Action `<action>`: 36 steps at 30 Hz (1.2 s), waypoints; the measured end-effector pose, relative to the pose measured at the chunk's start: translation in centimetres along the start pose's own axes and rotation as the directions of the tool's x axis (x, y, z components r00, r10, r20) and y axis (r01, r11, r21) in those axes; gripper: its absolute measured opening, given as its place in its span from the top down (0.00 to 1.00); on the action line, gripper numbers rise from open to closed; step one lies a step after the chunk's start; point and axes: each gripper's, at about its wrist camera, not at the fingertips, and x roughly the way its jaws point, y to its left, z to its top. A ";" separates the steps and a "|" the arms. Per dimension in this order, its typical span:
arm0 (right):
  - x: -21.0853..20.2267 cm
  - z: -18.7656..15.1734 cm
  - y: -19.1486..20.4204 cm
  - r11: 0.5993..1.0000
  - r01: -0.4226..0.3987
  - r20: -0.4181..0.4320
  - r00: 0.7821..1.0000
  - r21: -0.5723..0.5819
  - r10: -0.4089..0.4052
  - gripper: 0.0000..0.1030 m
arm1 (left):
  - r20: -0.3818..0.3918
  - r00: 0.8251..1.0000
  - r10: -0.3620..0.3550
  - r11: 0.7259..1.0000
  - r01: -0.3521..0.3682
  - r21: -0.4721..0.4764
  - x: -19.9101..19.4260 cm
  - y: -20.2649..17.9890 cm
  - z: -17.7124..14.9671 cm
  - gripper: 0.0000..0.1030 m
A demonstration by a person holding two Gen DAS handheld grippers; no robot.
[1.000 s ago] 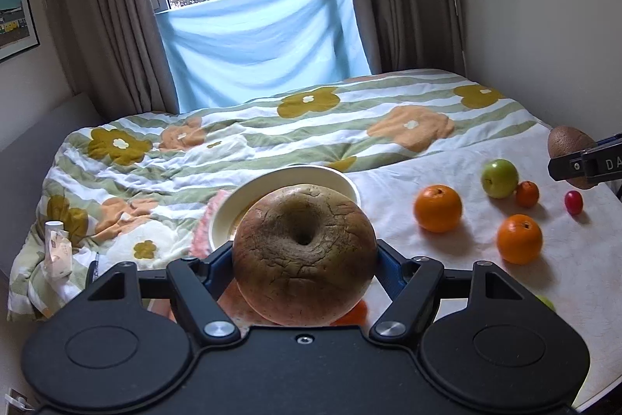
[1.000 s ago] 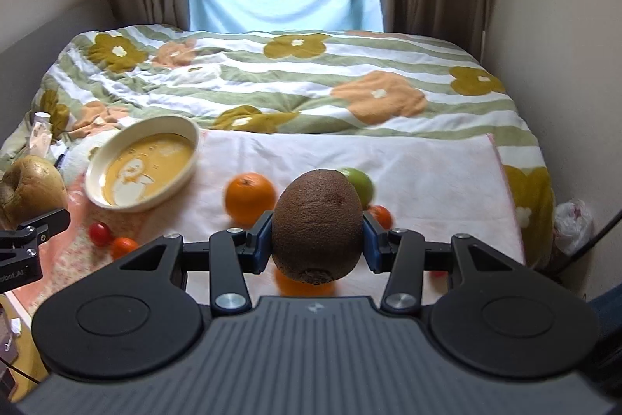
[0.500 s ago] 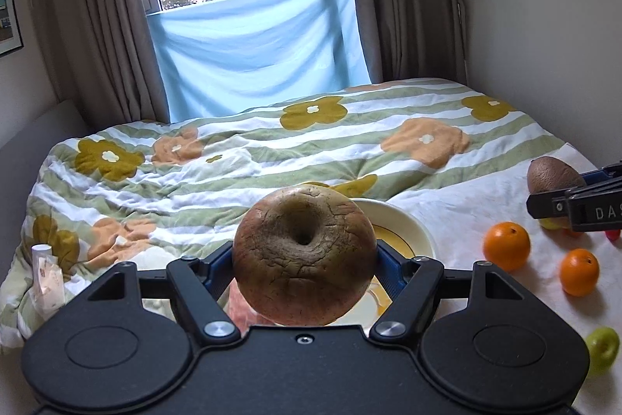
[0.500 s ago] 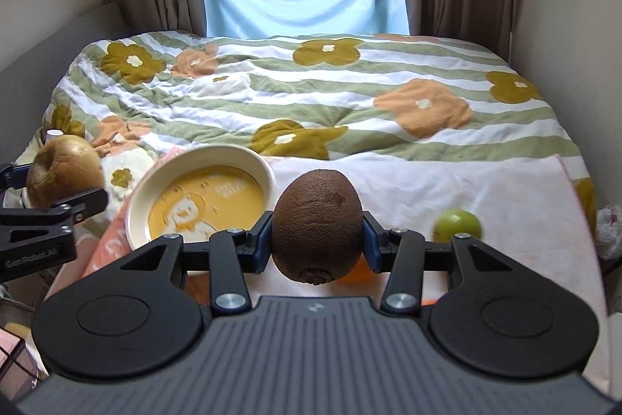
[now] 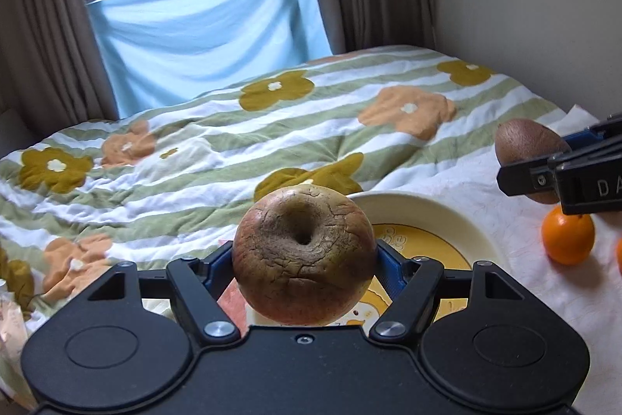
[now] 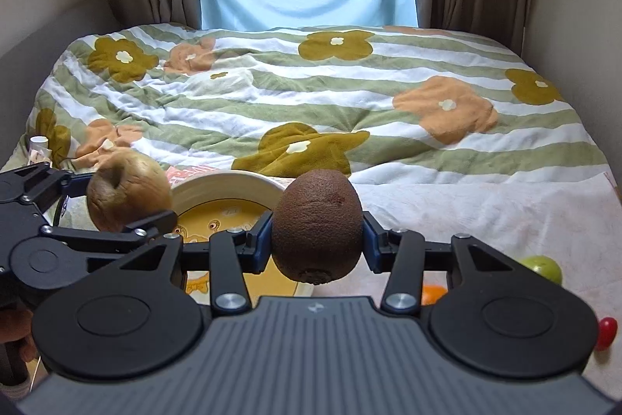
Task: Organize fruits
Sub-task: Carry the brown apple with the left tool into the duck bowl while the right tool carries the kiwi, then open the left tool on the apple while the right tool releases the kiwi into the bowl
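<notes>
The left gripper clamps a brown apple; the bowl lies just beyond it. The right gripper clamps a kiwi beside the bowl.

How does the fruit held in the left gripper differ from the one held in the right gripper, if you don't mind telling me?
The apple in the left gripper is round, tan-brown with a reddish blush and cracked skin; the kiwi in the right gripper is egg-shaped, dark brown and fuzzy. The apple is the wider, so its jaws stand further apart. Both are clamped near the bowl.
</notes>
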 end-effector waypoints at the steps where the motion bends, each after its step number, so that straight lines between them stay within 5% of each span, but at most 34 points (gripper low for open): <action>1: 0.5 0.1 0.2 1.000 0.003 -0.003 1.000 -0.001 -0.003 0.41 | -0.006 1.000 -0.010 1.000 0.010 0.008 0.6 0.0 0.0 0.25; 17: 3.3 1.2 0.8 0.999 0.046 -0.027 0.999 0.002 -0.046 0.41 | -0.065 0.994 -0.086 0.992 0.092 0.090 5.9 -0.7 0.1 0.25; 19: 3.3 1.3 0.8 0.998 0.055 -0.028 0.998 0.000 -0.055 0.41 | -0.037 0.996 -0.077 0.991 0.080 0.109 5.5 -0.8 0.1 0.17; 21: 3.3 1.4 0.7 0.998 0.056 -0.031 0.998 -0.001 -0.056 0.41 | 0.005 0.998 -0.064 0.991 0.063 0.120 4.5 -0.6 0.0 0.00; 36: 5.6 0.7 2.5 0.997 -0.037 -0.066 0.997 -0.066 0.033 0.41 | -0.017 0.998 -0.060 0.998 0.061 0.026 -0.8 2.7 -1.3 0.00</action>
